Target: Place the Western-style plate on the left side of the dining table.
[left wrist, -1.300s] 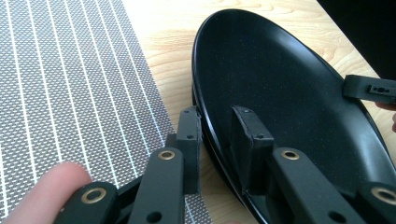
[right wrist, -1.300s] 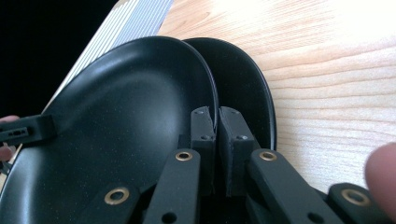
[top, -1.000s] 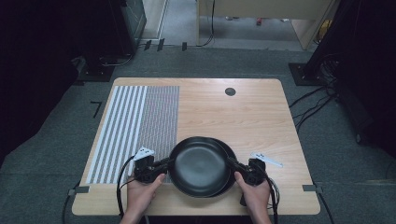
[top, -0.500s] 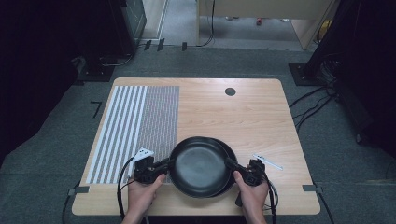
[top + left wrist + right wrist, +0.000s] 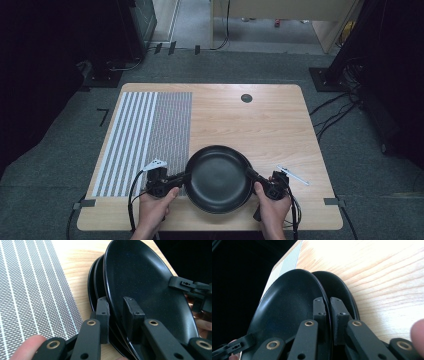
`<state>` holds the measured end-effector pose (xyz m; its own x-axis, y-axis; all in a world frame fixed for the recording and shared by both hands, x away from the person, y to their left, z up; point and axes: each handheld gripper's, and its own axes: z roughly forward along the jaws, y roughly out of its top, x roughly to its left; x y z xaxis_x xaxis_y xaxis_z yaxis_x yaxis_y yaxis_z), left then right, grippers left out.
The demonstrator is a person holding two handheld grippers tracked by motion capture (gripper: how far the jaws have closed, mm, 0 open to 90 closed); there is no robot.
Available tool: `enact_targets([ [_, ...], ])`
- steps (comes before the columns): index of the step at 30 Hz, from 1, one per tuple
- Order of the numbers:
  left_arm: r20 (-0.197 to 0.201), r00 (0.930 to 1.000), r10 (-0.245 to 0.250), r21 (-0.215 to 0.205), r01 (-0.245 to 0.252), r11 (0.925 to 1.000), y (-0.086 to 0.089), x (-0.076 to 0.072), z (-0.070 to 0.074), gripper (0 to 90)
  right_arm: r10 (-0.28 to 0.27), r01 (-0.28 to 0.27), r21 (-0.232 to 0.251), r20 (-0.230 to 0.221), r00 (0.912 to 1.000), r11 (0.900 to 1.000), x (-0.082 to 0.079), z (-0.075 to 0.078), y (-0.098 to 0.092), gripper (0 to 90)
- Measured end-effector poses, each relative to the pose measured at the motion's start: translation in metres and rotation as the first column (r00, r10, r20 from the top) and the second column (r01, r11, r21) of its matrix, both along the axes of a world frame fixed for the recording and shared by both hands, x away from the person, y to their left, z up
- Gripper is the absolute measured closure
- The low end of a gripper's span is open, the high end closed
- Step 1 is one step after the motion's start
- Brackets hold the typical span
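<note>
L gripper (image 5: pixel 116 315) & R gripper (image 5: pixel 329 315) each pinch opposite rims of top black plate (image 5: pixel 218 177), jaws nearly closed

Since a second ago, the round black plate (image 5: pixel 218 178) clamped at opposite rims by the left gripper (image 5: pixel 181 178) and right gripper (image 5: pixel 251 175) has barely shifted, drifting slightly toward the near edge of the light wooden table (image 5: pixel 260 125) with both hands.
</note>
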<state>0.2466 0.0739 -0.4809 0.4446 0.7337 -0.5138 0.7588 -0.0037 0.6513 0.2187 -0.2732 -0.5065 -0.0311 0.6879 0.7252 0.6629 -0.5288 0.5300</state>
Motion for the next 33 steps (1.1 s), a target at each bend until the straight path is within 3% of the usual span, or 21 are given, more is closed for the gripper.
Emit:
enact_targets([
  [11,0.007,0.9989,0.046,-0.012,-0.046,0.9989,0.013,0.005,0.011,77.3,0.033,-0.033,0.01,-0.004,0.9994,0.999,0.013,0.009,0.013,83.3],
  [19,0.012,0.995,0.099,-0.027,-0.099,0.9947,0.037,0.013,0.02,77.3,0.088,-0.088,0.006,-0.004,0.9961,0.996,0.039,0.021,0.033,83.1],
  [25,0.009,0.9877,0.156,-0.042,-0.156,0.9869,0.06,0.02,0.024,77.6,0.132,-0.132,-0.01,-0.001,0.9913,0.991,0.064,0.031,0.061,83.2],
  [33,0.007,0.9723,0.234,-0.068,-0.233,0.9702,0.092,0.028,0.027,77.7,0.185,-0.184,-0.034,0.005,0.9828,0.982,0.09,0.041,0.092,83.1],
])
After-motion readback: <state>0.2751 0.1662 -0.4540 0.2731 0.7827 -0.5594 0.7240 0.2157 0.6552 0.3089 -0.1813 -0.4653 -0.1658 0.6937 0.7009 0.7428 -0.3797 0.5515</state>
